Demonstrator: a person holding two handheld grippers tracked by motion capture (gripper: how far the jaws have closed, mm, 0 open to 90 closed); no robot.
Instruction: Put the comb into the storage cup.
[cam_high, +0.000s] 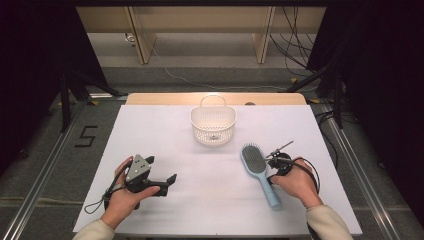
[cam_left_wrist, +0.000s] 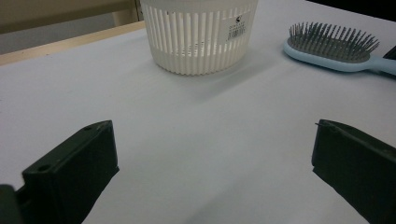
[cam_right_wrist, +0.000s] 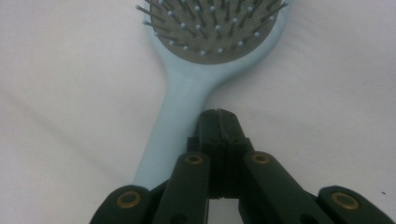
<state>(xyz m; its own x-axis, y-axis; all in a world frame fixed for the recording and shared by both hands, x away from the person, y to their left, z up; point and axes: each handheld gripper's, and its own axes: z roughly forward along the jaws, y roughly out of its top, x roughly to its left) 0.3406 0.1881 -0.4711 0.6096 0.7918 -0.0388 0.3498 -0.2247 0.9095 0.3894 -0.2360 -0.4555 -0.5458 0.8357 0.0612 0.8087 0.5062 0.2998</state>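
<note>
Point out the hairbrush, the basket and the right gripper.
hairbrush (cam_high: 254, 159): high view, on the bristle pad.
basket (cam_left_wrist: 198, 44): left gripper view, on the slatted side wall.
right gripper (cam_right_wrist: 218, 115): right gripper view, at the closed jaw tips.

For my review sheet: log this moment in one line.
right claw: shut, beside hairbrush handle | left claw: open | basket: upright

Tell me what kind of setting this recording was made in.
Probably a lab or a recording booth, not a home. A white-covered table stands between black curtains, loose cables trail over the floor behind it, and a "5" is marked on the floor. On the table: a white basket and a blue hairbrush.
</note>
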